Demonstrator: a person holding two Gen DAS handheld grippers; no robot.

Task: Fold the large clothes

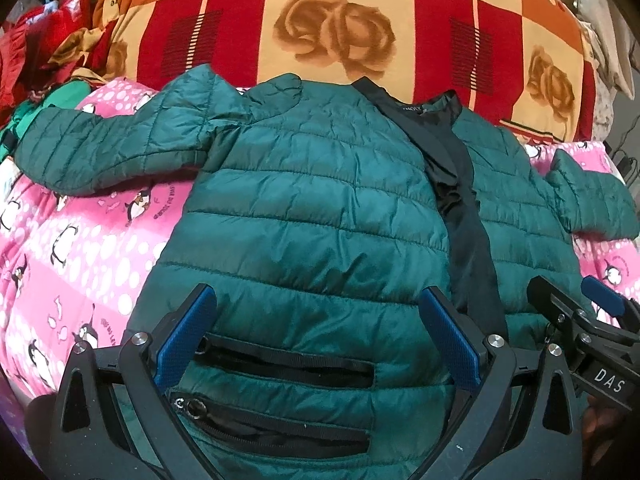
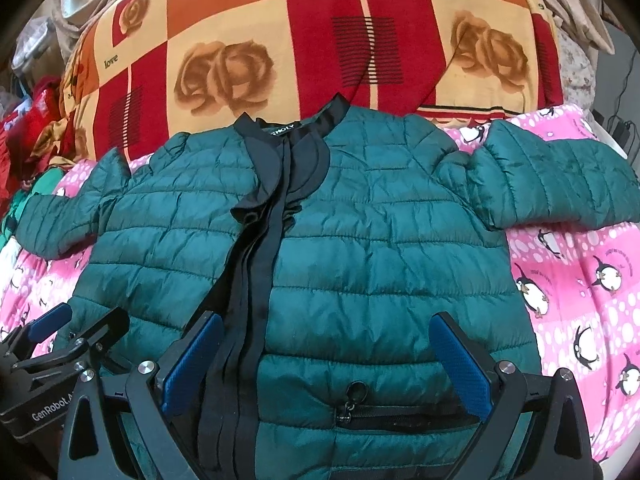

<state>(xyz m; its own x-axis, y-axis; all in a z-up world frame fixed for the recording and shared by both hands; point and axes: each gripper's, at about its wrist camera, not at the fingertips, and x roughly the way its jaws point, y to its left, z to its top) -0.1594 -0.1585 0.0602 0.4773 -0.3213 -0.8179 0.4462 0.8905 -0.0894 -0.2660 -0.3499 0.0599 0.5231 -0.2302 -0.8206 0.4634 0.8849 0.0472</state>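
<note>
A dark green quilted puffer jacket [image 1: 312,208] lies face up and spread flat on a pink penguin blanket [image 1: 80,240], with a black front placket down its middle and both sleeves stretched out sideways. It also shows in the right wrist view [image 2: 384,248]. My left gripper [image 1: 320,320] is open and empty above the jacket's lower left panel, over two zipped pockets [image 1: 288,368]. My right gripper [image 2: 326,344] is open and empty above the lower right panel and its zip pocket [image 2: 396,416]. Each gripper shows at the edge of the other's view.
A red, orange and cream rose-print blanket [image 1: 340,32] lies bunched behind the jacket's collar. A heap of red and green clothes [image 1: 44,48] sits at the far left. Pink blanket [image 2: 580,280] extends to the right of the jacket.
</note>
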